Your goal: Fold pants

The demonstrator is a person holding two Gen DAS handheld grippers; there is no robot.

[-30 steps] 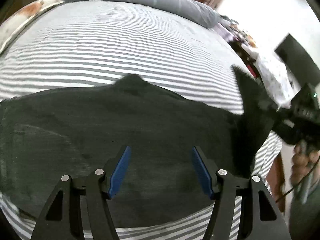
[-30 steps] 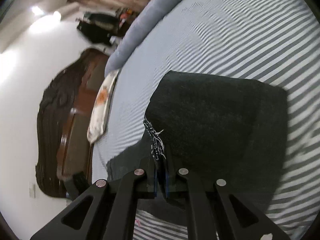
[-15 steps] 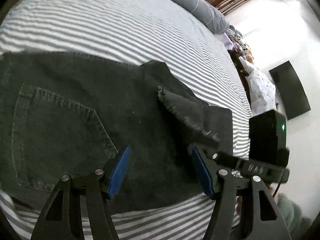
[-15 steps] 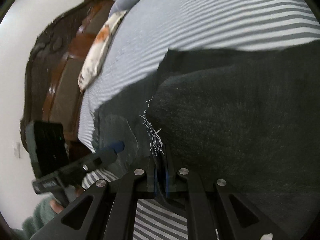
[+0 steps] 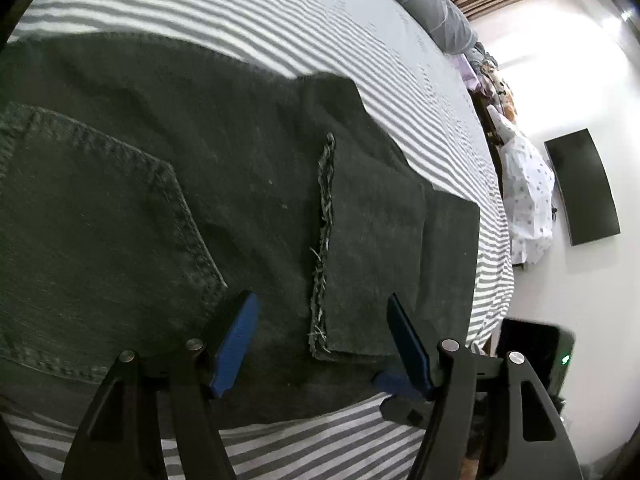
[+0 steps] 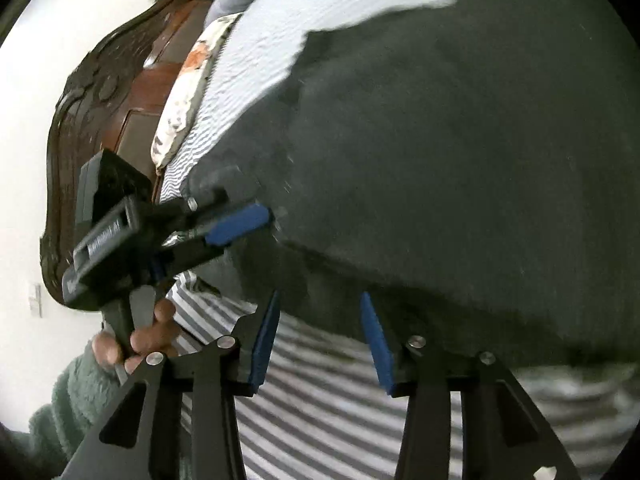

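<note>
Frayed hem now released onto one pants (image 5: 168, 200), right claw (image 6: 318, 344) just opened, empty

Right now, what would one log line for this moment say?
step: leg folded over | pants: flat on bed | frayed hem: on top | left gripper: open, empty | right gripper: just opened, empty

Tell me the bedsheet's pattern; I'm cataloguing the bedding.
Grey and white stripes on the bedsheet, clearest in the left wrist view.
</note>
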